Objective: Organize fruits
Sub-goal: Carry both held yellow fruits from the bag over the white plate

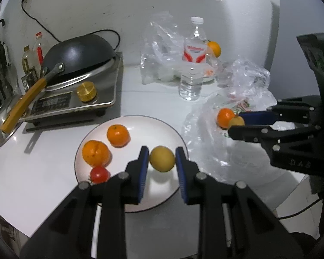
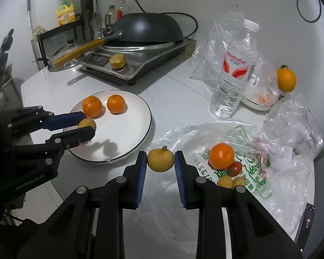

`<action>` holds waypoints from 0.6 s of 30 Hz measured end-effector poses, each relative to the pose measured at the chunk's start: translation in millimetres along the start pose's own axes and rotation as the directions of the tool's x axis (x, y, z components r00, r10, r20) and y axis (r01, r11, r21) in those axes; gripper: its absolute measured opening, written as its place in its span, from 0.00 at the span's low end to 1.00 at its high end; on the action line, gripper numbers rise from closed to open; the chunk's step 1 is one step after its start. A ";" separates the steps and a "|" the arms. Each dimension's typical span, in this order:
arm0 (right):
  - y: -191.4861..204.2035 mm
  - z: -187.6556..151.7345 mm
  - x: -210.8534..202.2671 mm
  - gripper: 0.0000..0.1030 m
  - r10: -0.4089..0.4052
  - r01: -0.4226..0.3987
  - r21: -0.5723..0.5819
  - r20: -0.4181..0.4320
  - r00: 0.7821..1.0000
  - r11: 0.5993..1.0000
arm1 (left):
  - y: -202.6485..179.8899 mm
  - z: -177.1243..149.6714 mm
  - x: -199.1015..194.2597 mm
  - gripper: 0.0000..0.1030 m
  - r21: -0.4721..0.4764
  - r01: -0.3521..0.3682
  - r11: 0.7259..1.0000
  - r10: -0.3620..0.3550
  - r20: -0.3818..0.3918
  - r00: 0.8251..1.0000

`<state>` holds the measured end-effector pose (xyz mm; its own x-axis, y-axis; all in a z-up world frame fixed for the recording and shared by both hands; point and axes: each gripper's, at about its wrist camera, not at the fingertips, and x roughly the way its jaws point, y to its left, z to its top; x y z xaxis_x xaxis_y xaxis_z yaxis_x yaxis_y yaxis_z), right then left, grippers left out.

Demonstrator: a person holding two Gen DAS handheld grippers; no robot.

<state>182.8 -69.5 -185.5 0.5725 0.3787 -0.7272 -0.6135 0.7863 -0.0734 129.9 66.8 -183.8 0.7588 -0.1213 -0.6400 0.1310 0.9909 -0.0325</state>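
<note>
My left gripper (image 1: 162, 150) is shut on a smooth yellow fruit (image 1: 162, 159) just above the white plate (image 1: 153, 129). The plate holds two oranges (image 1: 118, 135) (image 1: 95, 153) and a red tomato (image 1: 99, 174). My right gripper (image 2: 160, 153) is shut on a rough yellow-green citrus (image 2: 161, 160), above the table between the plate (image 2: 129, 118) and a printed plastic bag (image 2: 259, 172). On that bag lie an orange (image 2: 222, 155), a tomato (image 2: 236, 168) and two small yellow fruits (image 2: 225, 181). The right wrist view shows the left gripper (image 2: 87, 122) at the plate's near-left side.
An induction cooker with an upturned black wok (image 2: 146, 30) stands behind the plate. A water bottle (image 2: 233, 71) and crumpled clear bags (image 2: 291, 125) stand to the right. Another orange (image 2: 286, 80) sits on a small dish at the far right. Oil bottles stand at the back left.
</note>
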 end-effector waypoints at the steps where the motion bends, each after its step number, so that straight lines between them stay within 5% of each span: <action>1: 1.3 1.6 2.2 0.27 0.001 -0.001 -0.002 -0.003 1.000 1.000 | 2.4 0.1 0.9 0.25 -0.003 0.000 1.000 0.000 0.000 1.000; 18: 23.3 35.2 54.2 0.27 0.052 -0.053 -0.032 -0.039 0.998 0.998 | 52.2 13.6 6.9 0.25 -0.052 -0.009 0.999 0.010 0.025 1.000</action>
<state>218.7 -13.5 -202.6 0.5184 0.3998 -0.7559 -0.6600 0.7491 -0.0565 150.6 116.9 -179.4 0.7755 -0.1128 -0.6211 0.0911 0.9936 -0.0667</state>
